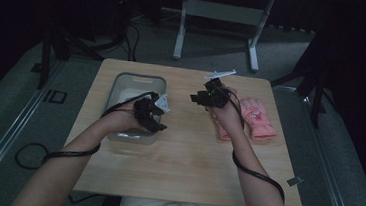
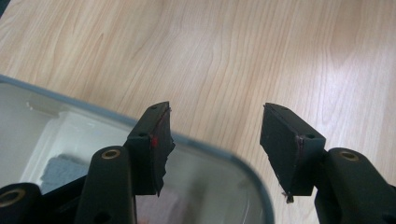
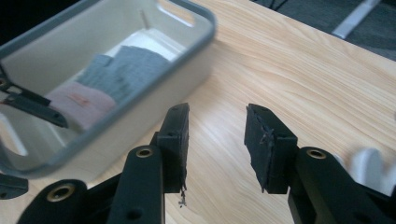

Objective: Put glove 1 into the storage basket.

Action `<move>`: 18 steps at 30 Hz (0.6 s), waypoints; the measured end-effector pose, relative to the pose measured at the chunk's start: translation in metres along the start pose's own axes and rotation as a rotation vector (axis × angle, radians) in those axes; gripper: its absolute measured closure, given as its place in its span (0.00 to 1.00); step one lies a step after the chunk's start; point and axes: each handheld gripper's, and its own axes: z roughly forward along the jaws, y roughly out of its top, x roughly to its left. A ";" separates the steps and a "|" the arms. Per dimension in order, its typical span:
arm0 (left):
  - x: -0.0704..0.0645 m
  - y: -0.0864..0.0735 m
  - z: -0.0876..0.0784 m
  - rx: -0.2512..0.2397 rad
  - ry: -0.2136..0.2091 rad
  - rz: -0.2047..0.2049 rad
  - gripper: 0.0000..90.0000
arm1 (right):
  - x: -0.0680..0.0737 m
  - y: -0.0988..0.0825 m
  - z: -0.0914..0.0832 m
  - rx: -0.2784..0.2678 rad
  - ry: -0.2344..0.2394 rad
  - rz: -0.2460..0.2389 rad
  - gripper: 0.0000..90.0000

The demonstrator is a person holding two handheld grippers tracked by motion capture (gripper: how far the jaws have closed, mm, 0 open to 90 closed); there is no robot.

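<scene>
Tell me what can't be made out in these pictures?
- Bin contents, high view: the left tool and hand cover them; dim light.
- Pink glove, high view: the right hand hides its near left part.
- Grey cloth and pink cloth, right tool view: blurred, so what they are is unclear.
- White object, right tool view: cut off by the tool's arm.

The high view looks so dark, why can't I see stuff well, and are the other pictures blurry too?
High view: dim all over, black at the edges, though the pink gloves still show. Left gripper view: bright and sharp on the table, but the bin's rim is blurred. Right gripper view: the bin and the cloth inside look soft, while the empty right claw is clearer.
</scene>
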 end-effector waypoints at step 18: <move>-0.058 0.012 0.023 -0.034 0.003 -0.114 0.47 | -0.056 -0.037 -0.026 0.016 -0.090 -0.005 0.68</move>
